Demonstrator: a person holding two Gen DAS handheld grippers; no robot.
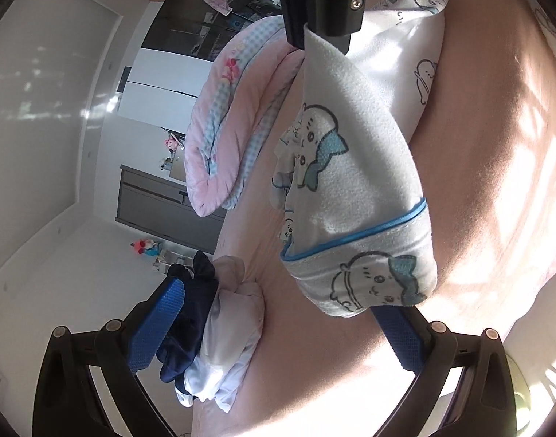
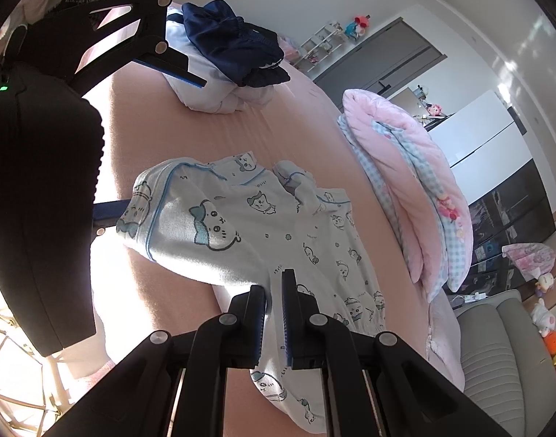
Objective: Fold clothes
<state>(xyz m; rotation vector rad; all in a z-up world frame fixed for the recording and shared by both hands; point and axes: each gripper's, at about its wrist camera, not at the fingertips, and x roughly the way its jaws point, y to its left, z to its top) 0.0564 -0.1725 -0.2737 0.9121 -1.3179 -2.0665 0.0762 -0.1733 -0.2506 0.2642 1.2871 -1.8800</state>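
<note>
- White fleece pyjama top (image 2: 241, 225) with blue piping and cartoon prints lies across the pink bed (image 2: 139, 116), partly lifted between both tools.
- Right tool (image 2: 274, 313) is pressed together, pinching the top's near edge; the cloth runs up between its blue pads.
- Left tool (image 1: 281, 313) stands spread: 1 finger (image 1: 398, 335) sits under the raised, folded-over end of the top, the other (image 1: 157, 324) is clear of it, so the fleece looks draped rather than clamped.
- Step in hand, by my judgement: carrying that raised end over to make a fold.
- To do it well, keep the right pinch firm as an anchor, close the left tool on the piped hem before moving further, and lay the end down flat, edges matched.
- Loose fleece may slide off the single finger.
- Dark and pale garments (image 2: 234, 47) wait in a pile, well apart at the bed's far end.
</note>
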